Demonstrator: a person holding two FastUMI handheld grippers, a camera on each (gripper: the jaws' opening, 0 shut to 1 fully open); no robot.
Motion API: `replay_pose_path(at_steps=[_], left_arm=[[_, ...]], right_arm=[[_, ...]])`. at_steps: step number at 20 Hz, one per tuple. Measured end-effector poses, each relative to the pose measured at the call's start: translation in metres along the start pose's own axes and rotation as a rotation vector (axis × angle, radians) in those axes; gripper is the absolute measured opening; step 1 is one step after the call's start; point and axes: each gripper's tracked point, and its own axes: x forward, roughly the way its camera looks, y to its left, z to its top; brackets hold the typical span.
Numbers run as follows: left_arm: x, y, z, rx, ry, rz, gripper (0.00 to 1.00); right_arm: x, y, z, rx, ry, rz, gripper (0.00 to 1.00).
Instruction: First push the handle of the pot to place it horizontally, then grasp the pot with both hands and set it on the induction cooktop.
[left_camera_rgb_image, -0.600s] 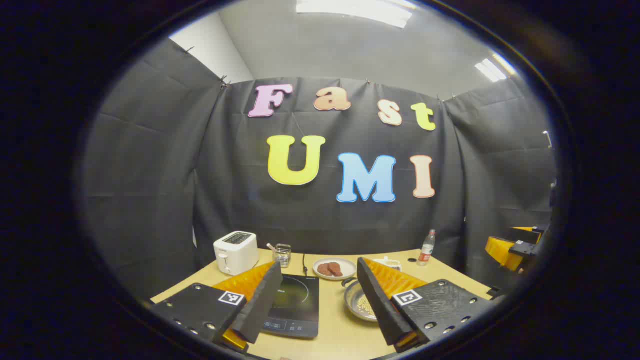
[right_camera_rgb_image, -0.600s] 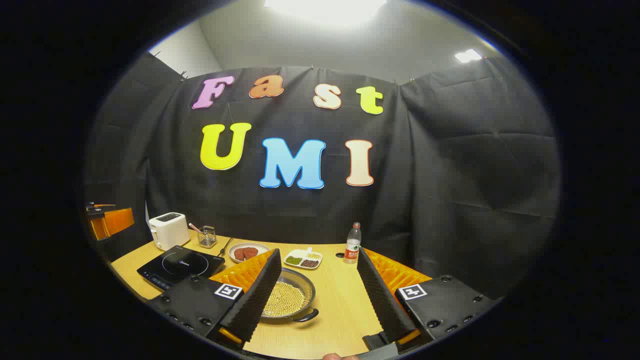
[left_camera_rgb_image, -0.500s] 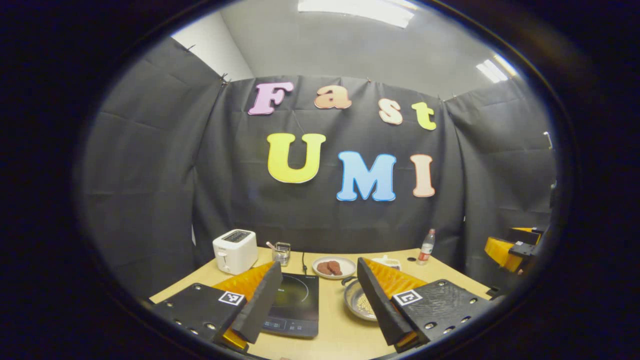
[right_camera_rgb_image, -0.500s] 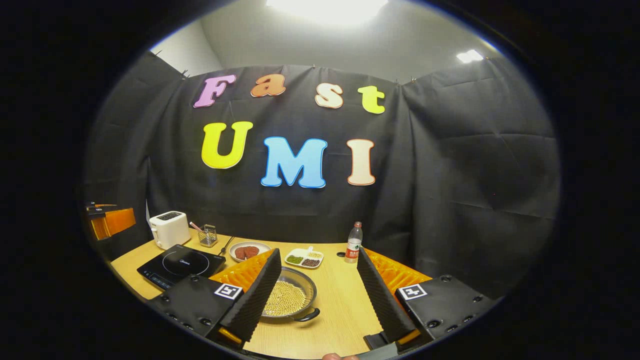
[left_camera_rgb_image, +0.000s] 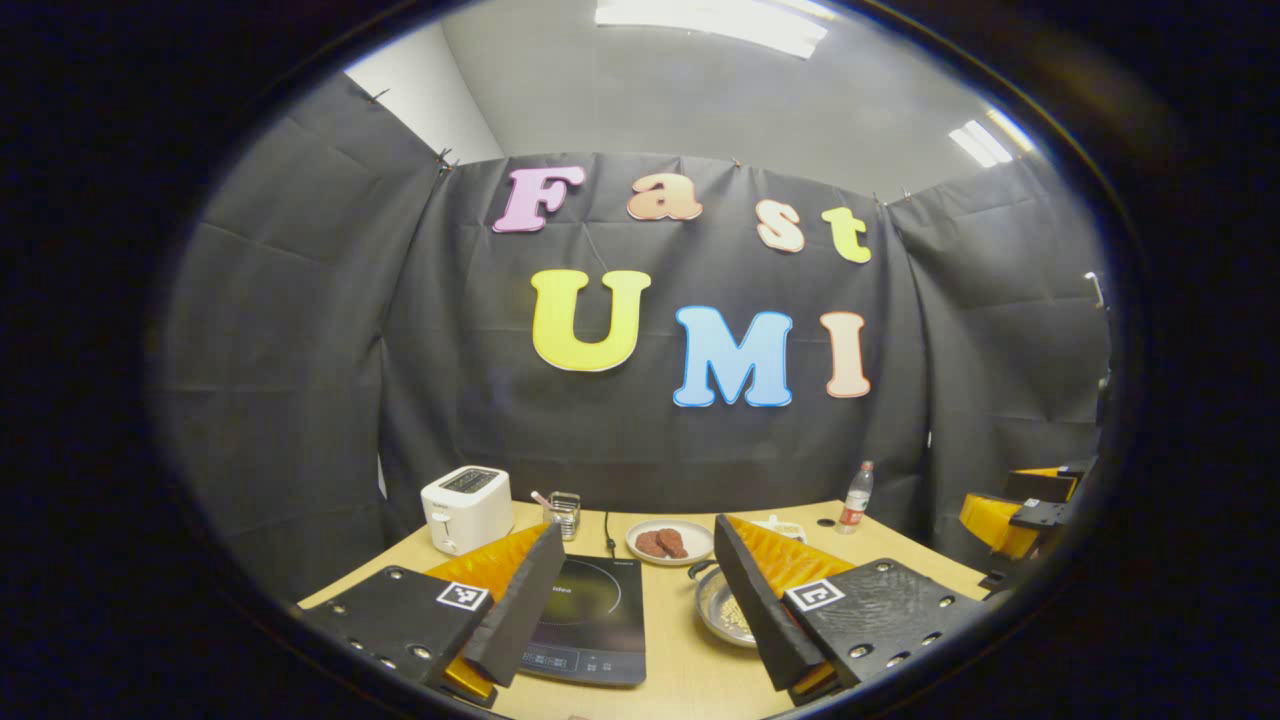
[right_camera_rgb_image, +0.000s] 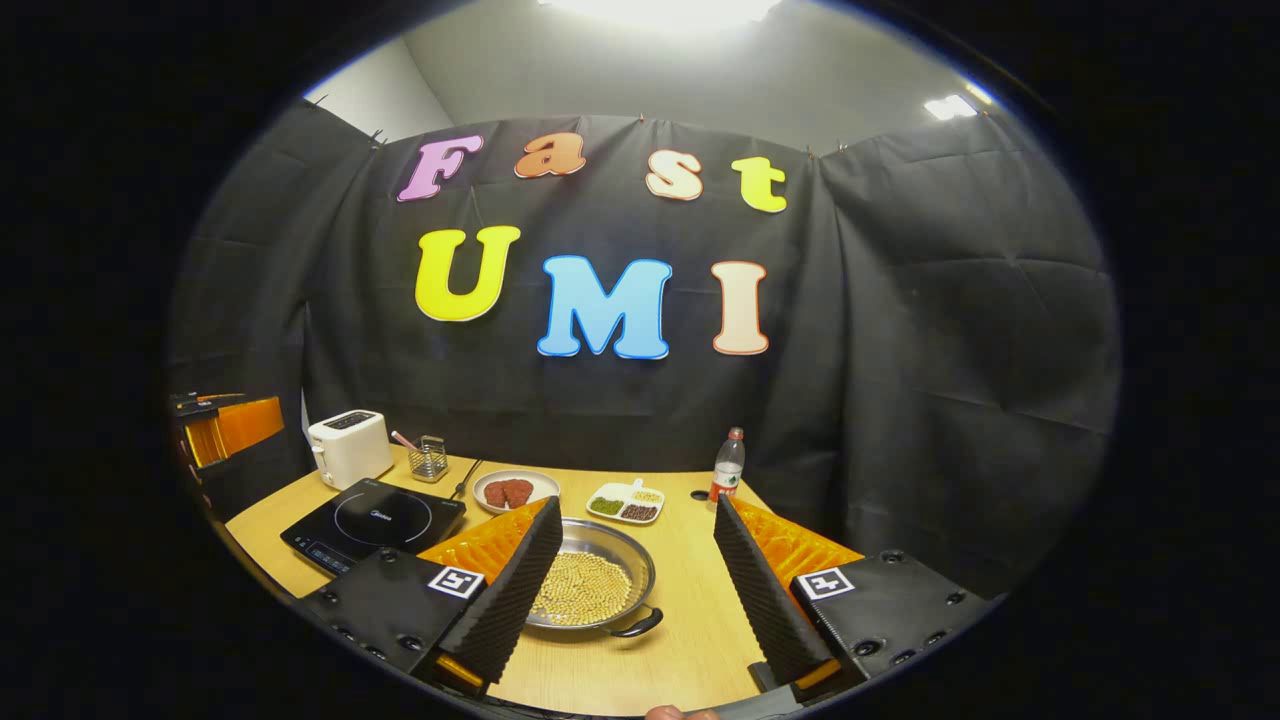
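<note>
A shallow steel pot (right_camera_rgb_image: 595, 585) holding pale beans rests on the wooden table (right_camera_rgb_image: 690, 640). One dark loop handle (right_camera_rgb_image: 640, 626) sticks out on its near right side. My right gripper (right_camera_rgb_image: 635, 600) hovers open just in front of it, its left finger overlapping the pot's left rim. The black induction cooktop (right_camera_rgb_image: 375, 520) lies to the pot's left. In the left gripper view, my left gripper (left_camera_rgb_image: 635, 610) is open above the cooktop (left_camera_rgb_image: 590, 615). The pot (left_camera_rgb_image: 722, 608) there is partly hidden behind the right finger, with a handle (left_camera_rgb_image: 697, 567) at its far side.
At the back of the table stand a white toaster (right_camera_rgb_image: 348, 448), a wire utensil holder (right_camera_rgb_image: 430, 458), a plate of meat (right_camera_rgb_image: 515, 490), a divided dish (right_camera_rgb_image: 627, 502) and a water bottle (right_camera_rgb_image: 728, 465). The other gripper (left_camera_rgb_image: 1020, 505) shows at the right edge.
The right gripper has come closer to the table, so the pot looks larger and sits higher in its view. The left gripper's view shifted only slightly.
</note>
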Motion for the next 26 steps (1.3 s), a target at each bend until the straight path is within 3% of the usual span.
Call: replay_pose_path(at_steps=[7,16,25,26], left_arm=[[0.013,-0.002,-0.015,0.0,0.028,-0.021,0.92],[0.008,0.017,-0.034,0.0,0.067,0.004,0.9],[-0.017,0.056,-0.075,-0.017,0.132,0.089,0.9],[-0.017,0.06,-0.077,-0.023,0.141,0.103,0.92]], right_arm=[[0.0,0.0,-0.002,-0.027,0.018,-0.009,0.97],[0.024,0.046,-0.026,-0.025,0.167,0.163,0.98],[0.049,0.066,-0.066,-0.049,0.46,0.288,0.98],[0.05,0.066,-0.072,-0.045,0.498,0.29,0.94]])
